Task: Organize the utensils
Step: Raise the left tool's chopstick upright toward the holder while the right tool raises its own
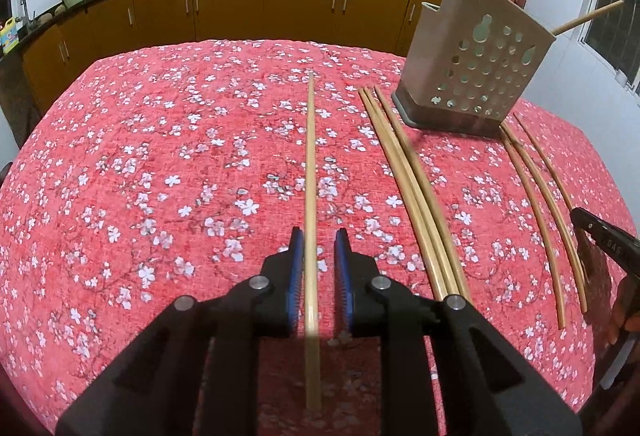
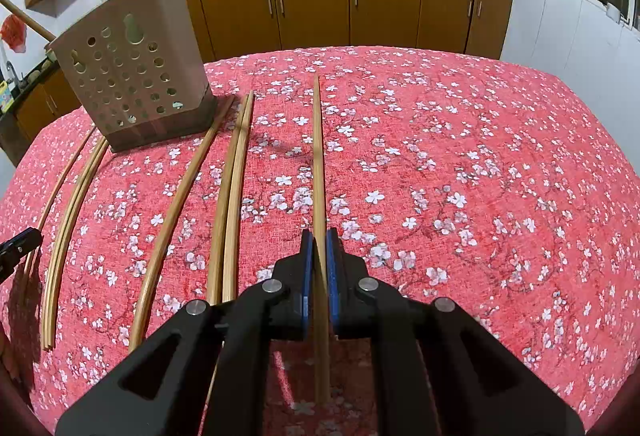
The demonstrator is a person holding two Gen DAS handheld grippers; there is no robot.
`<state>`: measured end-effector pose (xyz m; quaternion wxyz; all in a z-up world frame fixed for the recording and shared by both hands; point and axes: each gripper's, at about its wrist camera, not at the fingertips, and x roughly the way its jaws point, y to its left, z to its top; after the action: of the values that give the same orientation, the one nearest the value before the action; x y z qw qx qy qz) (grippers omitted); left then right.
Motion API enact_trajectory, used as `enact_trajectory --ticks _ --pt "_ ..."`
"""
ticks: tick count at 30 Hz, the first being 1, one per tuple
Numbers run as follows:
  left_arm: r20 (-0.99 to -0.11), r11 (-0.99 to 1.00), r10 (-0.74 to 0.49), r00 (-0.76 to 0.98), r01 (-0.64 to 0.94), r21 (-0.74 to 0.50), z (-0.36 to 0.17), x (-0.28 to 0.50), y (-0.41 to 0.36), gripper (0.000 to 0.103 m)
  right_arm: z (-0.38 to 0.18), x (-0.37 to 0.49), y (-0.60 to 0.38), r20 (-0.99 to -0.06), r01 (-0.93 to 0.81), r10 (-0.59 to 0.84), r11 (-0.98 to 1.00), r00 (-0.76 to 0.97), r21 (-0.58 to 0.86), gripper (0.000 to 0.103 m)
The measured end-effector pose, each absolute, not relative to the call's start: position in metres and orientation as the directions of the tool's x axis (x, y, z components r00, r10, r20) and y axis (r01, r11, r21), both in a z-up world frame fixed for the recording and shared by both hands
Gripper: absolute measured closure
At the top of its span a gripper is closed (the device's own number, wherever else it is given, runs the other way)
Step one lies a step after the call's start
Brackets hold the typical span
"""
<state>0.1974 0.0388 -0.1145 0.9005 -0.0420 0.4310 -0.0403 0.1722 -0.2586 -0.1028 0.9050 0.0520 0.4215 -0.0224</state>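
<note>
A beige perforated utensil holder stands on the table; it also shows in the right wrist view, with chopsticks sticking out of its top. Several bamboo chopsticks lie on the red floral cloth. In the left wrist view, my left gripper is open around one chopstick that runs between its blue pads, touching the left one. In the right wrist view, my right gripper is shut on another chopstick. Loose chopsticks lie beside the holder.
The table is covered by a red floral cloth. Yellow kitchen cabinets and a dark counter with woks stand behind it. The other gripper's tip shows at the right edge and at the left edge.
</note>
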Motion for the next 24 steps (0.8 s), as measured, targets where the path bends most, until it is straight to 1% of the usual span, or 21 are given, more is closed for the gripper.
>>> enact_trajectory --ticks 6,11,15,17,24 --pt "-0.776 0.995 -0.101 0.622 0.053 -0.087 -0.115 0.183 0.041 0.085 -0.102 0.163 -0.257 -0.766 0.064 0.014 0.995 0.643 0.071 0.095" --pt "-0.779 0.997 -0.082 0.622 0.038 -0.074 -0.115 0.182 0.043 0.095 -0.102 0.161 -0.258 -0.765 0.063 0.022 0.995 0.644 0.081 0.095" --pt "-0.793 0.995 -0.097 0.601 0.033 -0.096 -0.111 0.185 0.047 0.095 -0.099 0.161 -0.259 -0.764 0.066 0.025 0.994 0.645 0.088 0.096" --pt "-0.787 0.994 -0.103 0.608 0.030 -0.107 -0.106 0.185 0.052 0.095 -0.091 0.156 -0.262 -0.744 0.072 0.029 0.992 0.668 0.103 0.096" --pt "-0.727 0.992 -0.113 0.677 0.040 -0.117 -0.065 0.179 0.058 0.095 -0.055 0.145 -0.268 -0.670 0.076 0.026 0.990 0.742 0.123 0.096"
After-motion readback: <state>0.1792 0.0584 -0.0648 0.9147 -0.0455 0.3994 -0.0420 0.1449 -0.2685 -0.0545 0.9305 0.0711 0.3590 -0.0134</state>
